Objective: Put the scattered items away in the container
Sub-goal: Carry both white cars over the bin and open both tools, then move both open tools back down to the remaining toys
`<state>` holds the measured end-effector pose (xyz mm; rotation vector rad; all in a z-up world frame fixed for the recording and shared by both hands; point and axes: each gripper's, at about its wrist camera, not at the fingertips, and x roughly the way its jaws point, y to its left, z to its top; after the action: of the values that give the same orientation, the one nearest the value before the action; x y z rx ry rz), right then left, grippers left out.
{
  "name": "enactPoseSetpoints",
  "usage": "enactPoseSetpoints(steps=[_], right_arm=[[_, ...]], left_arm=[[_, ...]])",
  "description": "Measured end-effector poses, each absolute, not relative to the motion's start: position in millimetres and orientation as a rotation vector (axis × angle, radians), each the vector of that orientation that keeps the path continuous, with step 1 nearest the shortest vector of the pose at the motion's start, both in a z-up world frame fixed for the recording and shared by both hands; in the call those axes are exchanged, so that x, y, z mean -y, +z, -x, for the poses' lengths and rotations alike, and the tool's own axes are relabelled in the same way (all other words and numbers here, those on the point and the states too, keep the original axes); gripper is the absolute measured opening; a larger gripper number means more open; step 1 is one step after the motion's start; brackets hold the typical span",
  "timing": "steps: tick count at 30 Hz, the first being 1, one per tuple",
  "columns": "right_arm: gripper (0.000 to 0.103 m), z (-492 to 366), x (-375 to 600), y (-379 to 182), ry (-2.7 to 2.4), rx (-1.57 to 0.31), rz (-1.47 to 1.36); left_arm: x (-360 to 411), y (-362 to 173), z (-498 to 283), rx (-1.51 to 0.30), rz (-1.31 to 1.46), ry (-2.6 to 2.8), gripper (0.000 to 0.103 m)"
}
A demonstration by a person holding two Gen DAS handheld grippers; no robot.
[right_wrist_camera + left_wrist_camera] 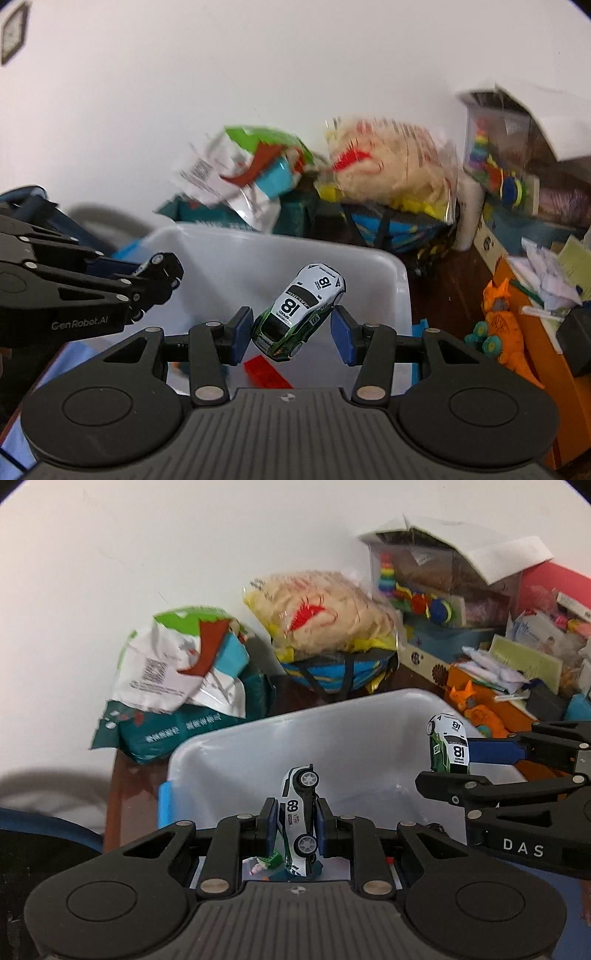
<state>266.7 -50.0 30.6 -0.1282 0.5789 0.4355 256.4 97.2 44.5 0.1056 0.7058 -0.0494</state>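
Both grippers hang over the white container [369, 731] — the left gripper [295, 827] clamped on the number 69 car [297, 823], nose-down, the right gripper [291, 332] on the number 18 car [301, 312], askew; release drops either inside.

A cluttered corner of what looks like a home playroom or storage nook, its dark wooden table [122, 786] pushed against a plain white wall [184, 554]. At 12 o'clock a bagged plush toy [325, 613] sits on a blue basket [340, 674]; at 10 o'clock, crumpled snack bags [177, 668]. Toy boxes [436, 590], papers [498, 668] and an orange dinosaur [508, 325] crowd 2 o'clock. A translucent bin [258, 746] holds small toys, though blur hides details.
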Motion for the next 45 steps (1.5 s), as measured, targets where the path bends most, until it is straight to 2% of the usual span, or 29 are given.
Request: enactPoseSetpoints(steps=[4, 5, 6, 7, 12, 16, 18, 24, 29, 33, 42, 45], right_arm=[[0.055, -279.3, 43.9, 21.1, 0.41, -0.642, 0.151], [0.057, -280.6, 42.4, 19.5, 0.407, -0.651, 0.159], [0.064, -280.9, 40.9, 18.7, 0.404, -0.657, 0.169], [0.07, -280.1, 39.9, 18.6, 0.4, -0.658, 0.177], [0.072, -270.1, 38.5, 26.2, 0.403, -0.639, 0.211], [0.073, -255.2, 43.3, 38.1, 0.402, -0.608, 0.212], [0.075, -242.4, 48.3, 45.5, 0.402, -0.581, 0.21], [0.079, -198.4, 67.3, 57.3, 0.44, -0.546, 0.204], [0.078, -164.8, 81.3, 33.1, 0.484, -0.636, 0.209], [0.065, -142.4, 87.5, 5.0, 0.511, -0.705, 0.25], [0.065, -95.3, 102.0, -36.4, 0.589, -0.814, 0.23], [0.06, -83.8, 98.5, -46.2, 0.633, -0.837, 0.242]], left_arm=[[-101.4, 32.9, -270.5, -0.748, -0.084, -0.049, 0.028], [-102.5, 31.4, -271.9, -0.753, -0.077, -0.054, 0.036], [-102.8, 30.7, -272.2, -0.755, -0.073, -0.054, 0.044], [-102.5, 30.7, -270.4, -0.751, -0.075, -0.05, 0.047], [-102.2, 40.7, -258.2, -0.728, -0.095, -0.037, 0.06], [-105.5, 56.4, -234.0, -0.688, -0.069, -0.005, 0.064], [-106.6, 65.0, -216.5, -0.662, -0.058, 0.005, 0.069], [-102.1, 69.8, -159.9, -0.659, -0.07, 0.003, 0.074], [-92.3, 33.9, -117.6, -0.745, -0.11, -0.023, 0.074], [-86.1, 3.6, -93.7, -0.821, -0.091, -0.03, 0.074], [-87.8, -40.0, -53.8, -0.898, -0.022, 0.042, 0.074], [-91.2, -47.8, -54.6, -0.9, -0.014, 0.061, 0.074]])
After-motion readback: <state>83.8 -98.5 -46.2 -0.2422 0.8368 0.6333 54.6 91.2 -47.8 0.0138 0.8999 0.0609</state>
